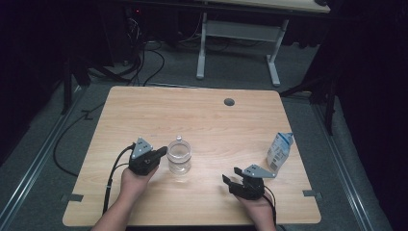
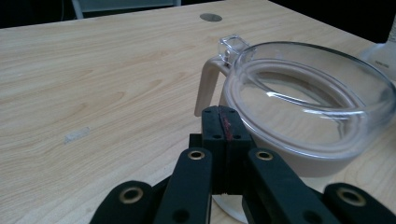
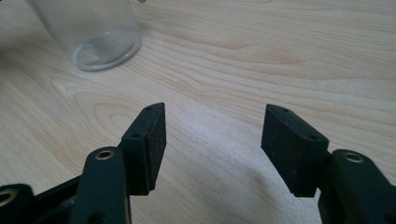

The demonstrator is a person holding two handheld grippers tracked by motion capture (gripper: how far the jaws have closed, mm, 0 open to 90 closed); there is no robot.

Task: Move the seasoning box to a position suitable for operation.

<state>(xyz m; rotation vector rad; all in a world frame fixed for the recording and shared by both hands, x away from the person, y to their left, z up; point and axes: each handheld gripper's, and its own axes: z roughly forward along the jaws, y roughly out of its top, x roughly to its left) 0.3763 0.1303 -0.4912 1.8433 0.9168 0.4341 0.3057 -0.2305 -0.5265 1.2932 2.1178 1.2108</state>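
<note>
Left hand-held gripper [image 1: 161, 153] closed, right hand-held gripper [image 1: 229, 179] agape.

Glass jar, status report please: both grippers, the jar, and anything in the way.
Left gripper shut, beside the glass jar, contact unclear. Right gripper open, empty. Jar upright on table. Carton off right, nothing blocking.

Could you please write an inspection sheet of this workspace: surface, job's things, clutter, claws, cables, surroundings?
Surface: light wood table, with a round grommet hole near the far edge.
Job's things: clear plastic jug with a handle, upright, looks empty.
Clutter: small white-and-blue carton, upright near the right edge.
Claws: left claw shut, tips beside the jug's handle, contact unclear; right claw open over bare table, holding nothing.
Cables: one black cable trails from the left claw; more lie on the floor beyond the table.
Surroundings: dark room, grey floor, a second desk's white frame behind.
</note>
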